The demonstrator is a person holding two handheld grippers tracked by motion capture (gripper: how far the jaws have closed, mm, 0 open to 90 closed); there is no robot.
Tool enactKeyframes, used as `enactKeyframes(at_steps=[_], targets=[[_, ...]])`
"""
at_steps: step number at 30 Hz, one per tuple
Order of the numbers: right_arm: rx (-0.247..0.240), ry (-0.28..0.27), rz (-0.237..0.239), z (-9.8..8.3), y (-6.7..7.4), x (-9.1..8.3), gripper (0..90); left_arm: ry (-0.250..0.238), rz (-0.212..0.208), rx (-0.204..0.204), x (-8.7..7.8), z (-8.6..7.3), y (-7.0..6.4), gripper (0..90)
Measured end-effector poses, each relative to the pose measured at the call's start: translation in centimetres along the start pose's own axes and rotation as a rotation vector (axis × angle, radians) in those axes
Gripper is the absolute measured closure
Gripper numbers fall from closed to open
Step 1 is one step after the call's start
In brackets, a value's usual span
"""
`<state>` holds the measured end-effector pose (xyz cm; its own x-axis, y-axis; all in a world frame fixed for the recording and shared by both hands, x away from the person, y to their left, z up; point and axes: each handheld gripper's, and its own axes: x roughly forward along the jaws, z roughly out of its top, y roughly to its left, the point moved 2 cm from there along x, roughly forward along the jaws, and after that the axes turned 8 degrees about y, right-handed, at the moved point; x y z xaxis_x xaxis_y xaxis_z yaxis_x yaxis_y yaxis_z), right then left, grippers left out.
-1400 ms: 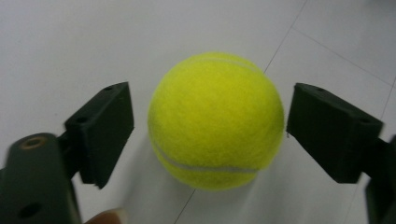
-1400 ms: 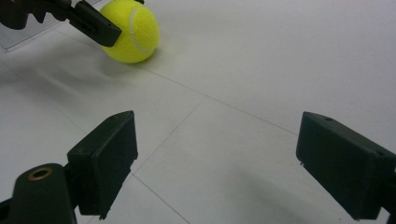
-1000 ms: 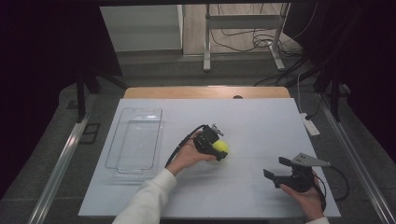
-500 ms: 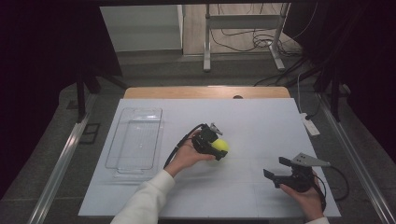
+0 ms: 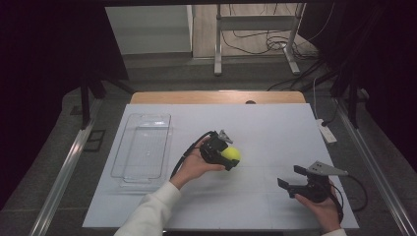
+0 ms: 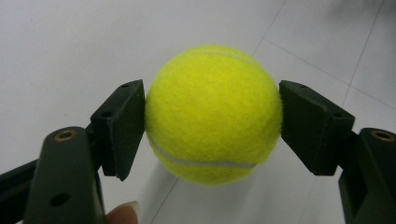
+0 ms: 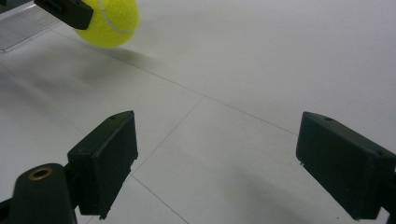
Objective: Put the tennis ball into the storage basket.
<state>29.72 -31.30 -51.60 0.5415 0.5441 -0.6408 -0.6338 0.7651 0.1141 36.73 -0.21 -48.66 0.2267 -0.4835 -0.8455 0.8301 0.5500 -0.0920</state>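
Note:
A yellow tennis ball [image 5: 230, 154] sits between the jaws of my left gripper [image 5: 227, 156] near the middle of the white table. In the left gripper view both black pads press the sides of the tennis ball [image 6: 214, 114], which hangs a little above its shadow on the table. My right gripper [image 5: 289, 179] rests near the front right of the table with its jaws wide apart and nothing between them. The right gripper view has the tennis ball [image 7: 112, 21] at its top left, with a jaw of the other gripper against it.
A clear plastic tray [image 5: 142, 147] lies on the left part of the table [image 5: 275, 128]. A white power strip [image 5: 325, 131] sits at the table's right edge. Cables and a metal stand occupy the floor beyond the far edge.
The left hand with the ball has shifted slightly toward the far side and lifted a little. The right gripper has kept still.

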Motion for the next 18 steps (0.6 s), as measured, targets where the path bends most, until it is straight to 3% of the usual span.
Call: enactKeyframes(at_steps=[18], targets=[[0.002, -0.001, -0.004, 0.0, 0.0, 0.0, 13.1, -0.031, 0.000, -0.001, -1.2, -1.5, -0.3, 26.8]])
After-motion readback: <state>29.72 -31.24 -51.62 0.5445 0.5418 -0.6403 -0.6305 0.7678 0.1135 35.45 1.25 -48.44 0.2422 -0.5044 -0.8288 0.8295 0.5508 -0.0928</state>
